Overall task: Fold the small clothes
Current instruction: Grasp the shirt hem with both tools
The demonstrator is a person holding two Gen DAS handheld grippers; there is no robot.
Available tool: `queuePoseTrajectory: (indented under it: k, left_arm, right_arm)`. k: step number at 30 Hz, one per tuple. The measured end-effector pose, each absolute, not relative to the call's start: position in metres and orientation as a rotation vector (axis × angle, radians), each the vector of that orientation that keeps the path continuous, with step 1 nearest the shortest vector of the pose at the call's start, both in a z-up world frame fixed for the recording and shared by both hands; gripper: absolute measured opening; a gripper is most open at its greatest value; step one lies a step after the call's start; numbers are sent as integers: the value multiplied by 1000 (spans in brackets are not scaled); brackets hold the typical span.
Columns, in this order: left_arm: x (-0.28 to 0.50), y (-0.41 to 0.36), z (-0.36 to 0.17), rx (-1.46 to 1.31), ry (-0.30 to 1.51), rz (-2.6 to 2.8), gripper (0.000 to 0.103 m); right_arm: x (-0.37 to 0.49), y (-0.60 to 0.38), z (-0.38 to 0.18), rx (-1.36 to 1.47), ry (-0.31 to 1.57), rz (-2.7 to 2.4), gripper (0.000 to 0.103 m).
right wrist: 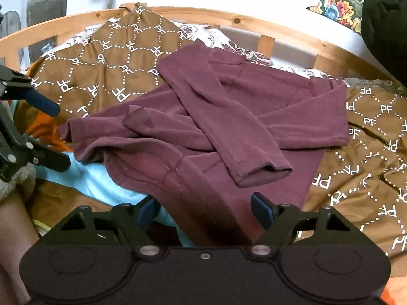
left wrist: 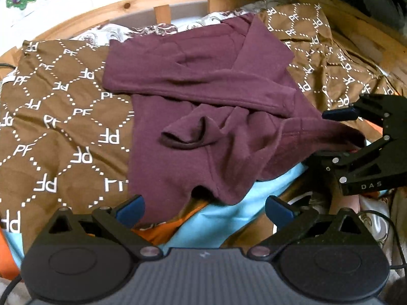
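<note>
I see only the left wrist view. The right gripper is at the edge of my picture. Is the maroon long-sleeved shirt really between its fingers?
Observer: Yes. In the right wrist view, the hem of the maroon long-sleeved shirt runs between the fingers of the right gripper, which stand apart on either side.
Operator: How does my left gripper look from the side?
Observer: The left gripper has its fingers wide apart, not closed on any cloth, above the light blue cloth.
Operator: What is beyond the far right corner?
Observer: A multicoloured patterned fabric shows behind the wooden bed rail.
</note>
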State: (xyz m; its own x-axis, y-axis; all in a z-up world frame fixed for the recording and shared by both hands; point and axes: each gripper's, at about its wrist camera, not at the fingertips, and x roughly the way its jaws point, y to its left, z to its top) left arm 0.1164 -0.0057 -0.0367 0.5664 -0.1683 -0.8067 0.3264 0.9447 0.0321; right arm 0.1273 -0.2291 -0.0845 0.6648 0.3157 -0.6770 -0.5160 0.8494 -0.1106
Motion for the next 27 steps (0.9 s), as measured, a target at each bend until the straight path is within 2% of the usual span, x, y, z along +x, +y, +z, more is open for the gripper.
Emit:
queuePoseTrajectory:
  k: [1, 3, 5, 6, 8, 9, 22, 24, 25, 27]
  left_arm:
    - [118, -8, -38, 187, 927, -300, 102]
    - [121, -11, -40, 187, 929, -316, 102]
    - [122, -14, -40, 195, 920, -327, 102]
    - [122, -17, -41, 205, 910, -328, 102]
    - [123, -22, -42, 231, 898, -329, 102]
    - [124, -26, -43, 248, 895, -330, 102]
    - [147, -38, -53, 234, 896, -333, 102]
    - [154, -41, -58, 265, 908, -303, 95]
    - [157, -40, -60, 265, 914, -280, 85]
    - [160, -31, -58, 218, 914, -257, 82]
  right_arm:
    - [126, -227, -84, -312, 701, 477, 79]
    - [122, -226, -81, -310, 686, 473, 69]
    - [124, -229, -79, -283, 687, 481, 35]
    - [126, -232, -77, -252, 686, 486, 33]
    - [129, -236, -74, -197, 688, 502, 13]
    - [130, -238, -72, -172, 685, 510, 10]
    - [182, -270, -23, 135, 732, 552, 6]
    - [187, -271, -21, 163, 748, 559, 6]
    - [189, -271, -20, 171, 756, 560, 6]
    - [191, -270, -18, 166, 764, 560, 6]
